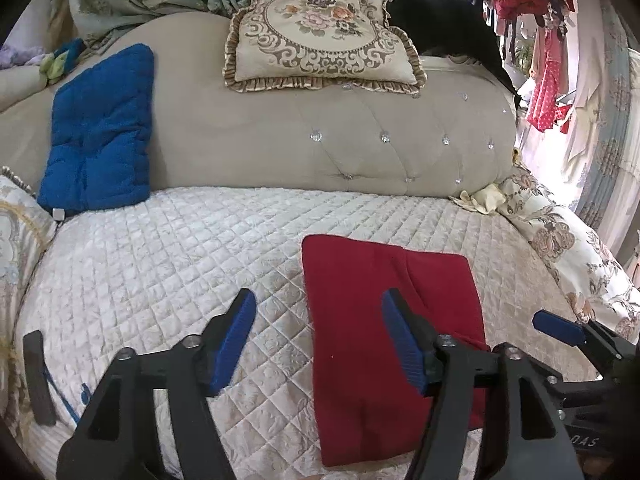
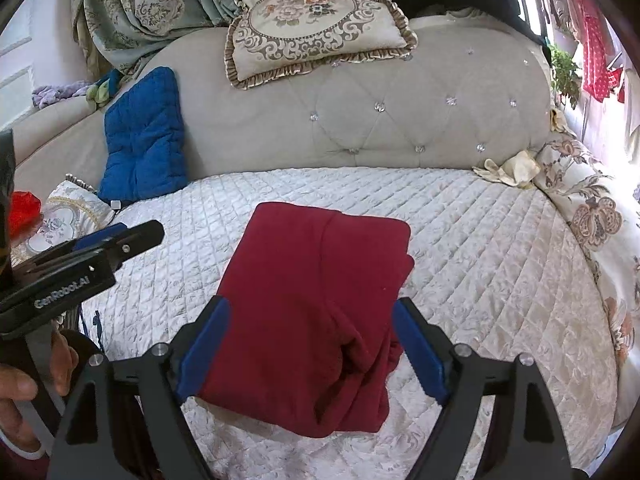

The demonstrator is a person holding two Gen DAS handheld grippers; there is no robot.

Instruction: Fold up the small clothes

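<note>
Left wrist view
Risk: left gripper open, near finger over the left edge of the red garment; closing low could catch only the top layer and peel the fold open.
Risk, second: right gripper close by at the garment's right side; crowding or knocking possible.
Garment: dark red, folded to a flat rectangle, one seam line down the middle, lying on the quilted sofa cover.

Right wrist view
Risk: right gripper open, straddling the near end of the red garment; dragging would bunch it on the sofa cover.
Garment: near corner rumpled, right edge showing stacked layers not quite flush.
Left gripper: seen edge-on, left of garment, apart from it.
Background: blue cushion well apart.
</note>
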